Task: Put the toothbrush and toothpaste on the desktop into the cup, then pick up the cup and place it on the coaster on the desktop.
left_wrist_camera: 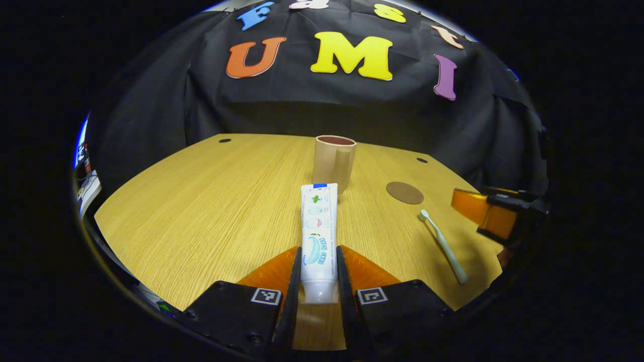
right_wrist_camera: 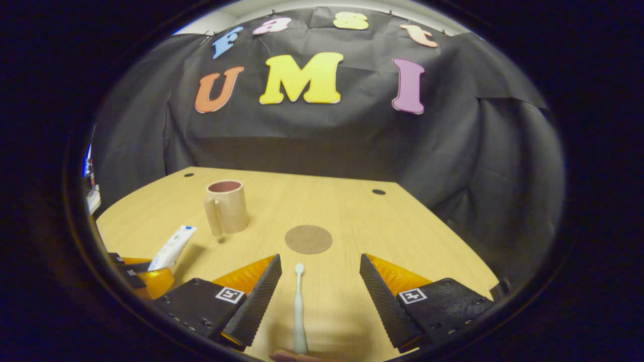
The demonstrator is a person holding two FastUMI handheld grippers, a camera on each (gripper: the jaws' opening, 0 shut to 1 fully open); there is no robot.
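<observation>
On the wooden desktop (right_wrist_camera: 412,236) we list four task items. The cup (right_wrist_camera: 226,206), upright with its handle toward us, stands near the back, beside and apart from the round coaster (right_wrist_camera: 308,239); in both views its mouth looks dark and we see nothing sticking out of it. The toothpaste (left_wrist_camera: 319,231) is in our left gripper (left_wrist_camera: 319,274), whose fingers are closed against the cap end of the tube from both sides; the right gripper view shows the tube tilted up off the wood with a shadow under it, so we judge it lifted. The toothbrush (right_wrist_camera: 299,306) lies flat on the desktop, head pointing toward the coaster, between the widely spread fingers of our right gripper (right_wrist_camera: 319,296), which touch nothing. Step in hand, as we judge it: carrying the toothpaste to the cup. The next move calls for bringing the tube over the rim, tipping it upright and releasing it inside without knocking the cup. The toothbrush then wants a low, centred pinch on its thin handle. The coaster bears nothing now.
</observation>
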